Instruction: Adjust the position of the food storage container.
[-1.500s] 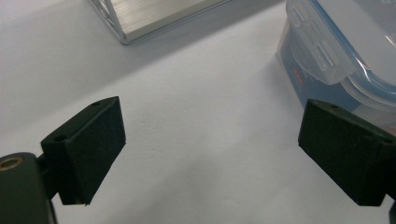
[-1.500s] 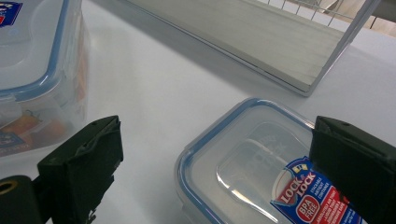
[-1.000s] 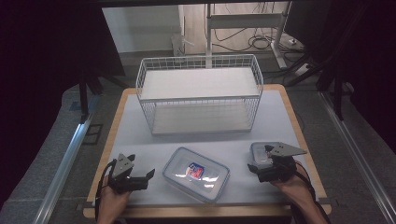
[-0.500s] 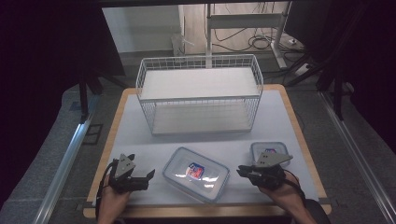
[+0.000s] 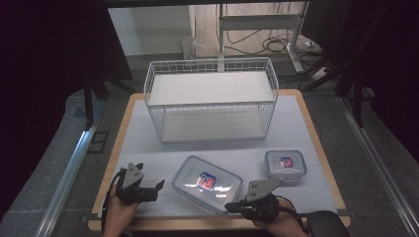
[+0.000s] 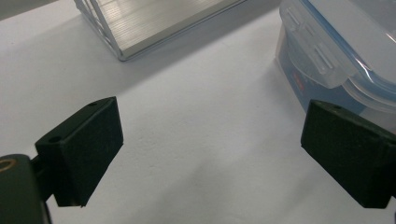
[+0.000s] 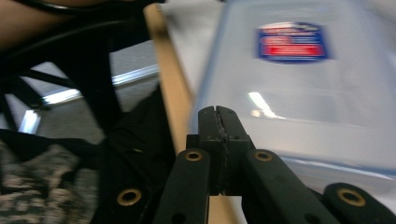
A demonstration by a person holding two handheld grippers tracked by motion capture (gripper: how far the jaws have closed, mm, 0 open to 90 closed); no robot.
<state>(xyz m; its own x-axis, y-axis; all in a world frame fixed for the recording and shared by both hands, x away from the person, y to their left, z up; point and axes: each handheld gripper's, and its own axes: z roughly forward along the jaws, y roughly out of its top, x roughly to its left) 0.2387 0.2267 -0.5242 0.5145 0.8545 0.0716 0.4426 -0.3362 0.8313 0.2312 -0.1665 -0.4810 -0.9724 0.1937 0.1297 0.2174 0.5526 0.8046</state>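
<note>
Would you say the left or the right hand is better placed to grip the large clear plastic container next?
Probably left: its tongs stand open beside the large clear plastic container, while the right tongs are shut at its near corner.

Table [image 5: 306,118]: wood-edged, white top, standing on grey floor [image 5: 44,163]. Metal rails [image 5: 69,173] running along both sides. Dark curtains [image 5: 54,39] hanging left and right. White wall [image 5: 148,29] showing beyond; desk frame [image 5: 257,24] and cables [image 5: 276,47] lying there.
</note>
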